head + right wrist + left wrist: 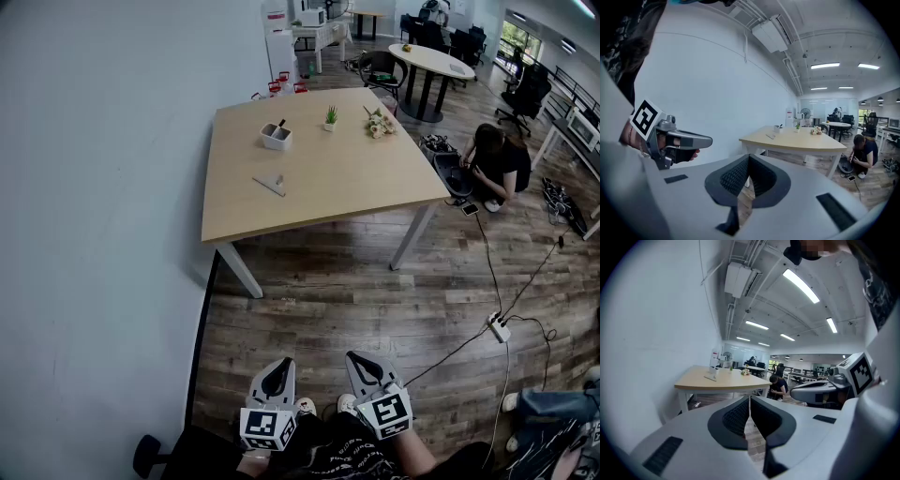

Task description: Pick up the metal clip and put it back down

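One wooden table (328,183) | metal clip (270,184) on top | plank floor (356,291)

The table (356,178) stands against the wall (103,206). On it the clip (270,183) lies left of middle, the holder (276,137) behind it, and the plant (331,117) and flowers (379,124) further right. A person (502,164) crouches right of the table.

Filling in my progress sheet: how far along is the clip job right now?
Done: nothing visible yet. The metal clip lies on the table, untouched. In hand: nothing. The left gripper and right gripper are both shut and empty, held low over the floor, well short of the table. Left: approach the table, pick the clip up, then put it back down.
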`<state>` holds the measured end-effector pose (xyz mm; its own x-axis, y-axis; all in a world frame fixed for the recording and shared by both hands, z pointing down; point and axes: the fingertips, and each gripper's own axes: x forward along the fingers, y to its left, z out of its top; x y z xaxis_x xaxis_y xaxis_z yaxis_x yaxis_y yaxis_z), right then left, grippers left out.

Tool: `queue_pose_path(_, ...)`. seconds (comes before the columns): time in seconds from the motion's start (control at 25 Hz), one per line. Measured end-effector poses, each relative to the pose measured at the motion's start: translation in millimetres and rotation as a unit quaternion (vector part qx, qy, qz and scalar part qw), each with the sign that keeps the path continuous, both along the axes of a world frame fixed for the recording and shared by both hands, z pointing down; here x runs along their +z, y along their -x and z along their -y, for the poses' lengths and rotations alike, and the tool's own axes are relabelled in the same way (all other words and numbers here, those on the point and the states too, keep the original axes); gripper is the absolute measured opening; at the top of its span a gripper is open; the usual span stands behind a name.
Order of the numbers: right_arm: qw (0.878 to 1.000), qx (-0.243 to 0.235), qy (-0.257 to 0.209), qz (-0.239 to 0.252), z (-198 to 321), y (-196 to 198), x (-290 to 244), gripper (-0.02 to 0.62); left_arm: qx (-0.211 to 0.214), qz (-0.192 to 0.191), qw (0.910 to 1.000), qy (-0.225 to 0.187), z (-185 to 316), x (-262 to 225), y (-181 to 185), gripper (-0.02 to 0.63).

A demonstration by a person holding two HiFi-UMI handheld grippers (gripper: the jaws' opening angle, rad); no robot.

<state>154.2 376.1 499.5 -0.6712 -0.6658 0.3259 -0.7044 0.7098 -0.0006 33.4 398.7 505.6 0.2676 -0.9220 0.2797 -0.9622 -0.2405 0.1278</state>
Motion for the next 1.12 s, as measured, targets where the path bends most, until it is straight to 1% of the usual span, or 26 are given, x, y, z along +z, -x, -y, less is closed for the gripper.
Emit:
queue_pose_path(0.2, 1.000, 0.022, -0.007, -0.012, -10, 2, -2, 0.012, 0.001, -0.002, 1.0000, -0.006, -16, -6, 20, 0.012)
queue_pose_path(0.36, 1.000, 0.024, -0.015, -0.013, -14, 6, -6, 0.012, 0.002, -0.003, 1.0000, -0.009, -20, -7, 24, 0.012)
queue_pose_path(0.52, 1.000, 0.018, 0.001, -0.007, -16, 9, 2, 0.012, 0.015, -0.006, 0.9998, -0.012, -17, -5, 18, 0.012)
queue_pose_path(0.68, 0.999, 0.036, 0.016, 0.009, -11, 3, 4, 0.014, 0.031, -0.017, 0.9993, -0.014, -16, -7, 15, 0.014)
queue_pose_path(0.72, 0.999, 0.042, 0.016, 0.012, -10, 0, 3, 0.014, 0.037, -0.022, 0.9990, -0.015, -15, -8, 14, 0.045)
queue_pose_path(0.76, 0.999, 0.049, 0.016, 0.016, -8, -3, 2, 0.015, 0.044, -0.027, 0.9985, -0.016, -15, -9, 12, 0.108)
queue_pose_path(0.8, 0.998, 0.054, 0.016, 0.021, -6, -5, 1, 0.041, 0.051, -0.031, 0.9981, -0.018, -14, -11, 11, 0.149)
queue_pose_path(0.88, 0.998, 0.057, 0.016, 0.033, -2, -6, -3, 0.196, 0.058, -0.033, 0.9975, -0.022, -11, -12, 11, 0.183)
queue_pose_path(0.92, 0.997, 0.060, 0.016, 0.037, -1, -7, -4, 0.250, 0.060, -0.033, 0.9974, -0.023, -11, -12, 12, 0.205)
queue_pose_path(1.0, 0.997, 0.067, 0.014, 0.037, 1, -9, -5, 0.278, 0.063, -0.032, 0.9972, -0.024, -11, -12, 15, 0.232)
queue_pose_path(1.12, 0.997, 0.075, 0.010, 0.030, 1, -5, -6, 0.282, 0.067, -0.031, 0.9970, -0.025, -11, -11, 23, 0.239)
